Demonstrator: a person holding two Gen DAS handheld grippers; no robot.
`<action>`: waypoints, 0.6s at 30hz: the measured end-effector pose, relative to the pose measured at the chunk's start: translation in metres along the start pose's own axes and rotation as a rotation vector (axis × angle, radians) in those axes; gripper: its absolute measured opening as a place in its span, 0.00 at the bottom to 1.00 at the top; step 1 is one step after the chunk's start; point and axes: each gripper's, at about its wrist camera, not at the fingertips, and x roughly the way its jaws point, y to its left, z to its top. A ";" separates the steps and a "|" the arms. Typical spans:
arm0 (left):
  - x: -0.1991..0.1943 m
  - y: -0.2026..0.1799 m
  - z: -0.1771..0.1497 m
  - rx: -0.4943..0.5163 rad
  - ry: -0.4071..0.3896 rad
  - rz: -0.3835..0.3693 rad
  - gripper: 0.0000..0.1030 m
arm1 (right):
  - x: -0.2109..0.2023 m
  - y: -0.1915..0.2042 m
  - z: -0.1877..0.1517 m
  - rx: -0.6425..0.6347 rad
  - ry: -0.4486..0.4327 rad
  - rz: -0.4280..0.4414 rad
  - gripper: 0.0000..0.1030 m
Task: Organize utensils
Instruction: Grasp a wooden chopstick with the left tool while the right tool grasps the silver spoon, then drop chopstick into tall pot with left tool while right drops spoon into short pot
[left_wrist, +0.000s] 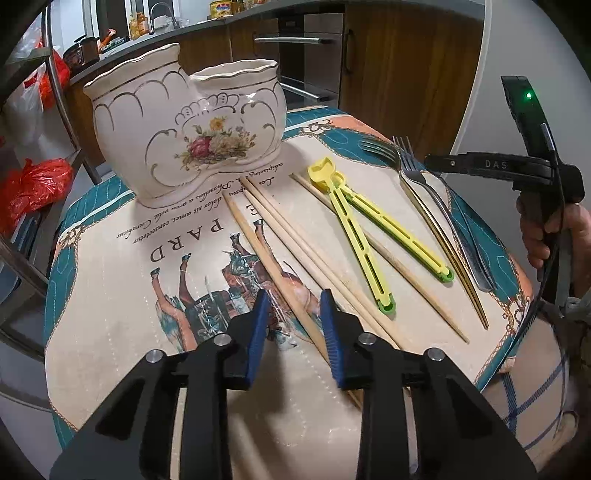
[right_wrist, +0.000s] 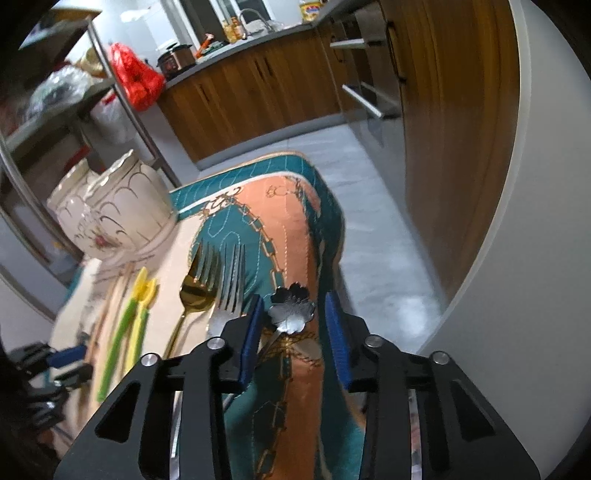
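At the far left of the cloth (left_wrist: 110, 314) your double holder (left_wrist: 184, 125) stands — contents hidden. Chopsticks (left_wrist: 280, 240), tongs (left_wrist: 354, 236) and forks (left_wrist: 417, 177) lie right of it — your left gripper (left_wrist: 291, 325) and right gripper (right_wrist: 295, 325) gape, gripping nothing.

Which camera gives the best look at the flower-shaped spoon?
The right wrist view. The flower-shaped spoon lies just ahead of the open right gripper, its petal bowl sharp against the cloth. The left wrist view shows only a dark handle beside the forks, which may be the spoon's; its bowl is not visible.
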 end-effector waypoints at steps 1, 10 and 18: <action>0.000 0.000 0.000 0.000 0.001 0.000 0.26 | 0.001 -0.001 0.000 0.011 0.002 0.015 0.29; 0.003 0.009 0.005 -0.027 0.017 -0.018 0.14 | -0.017 0.010 0.006 -0.031 -0.053 0.020 0.05; -0.006 0.024 0.000 -0.031 0.019 -0.035 0.06 | -0.054 0.035 0.009 -0.130 -0.165 0.019 0.04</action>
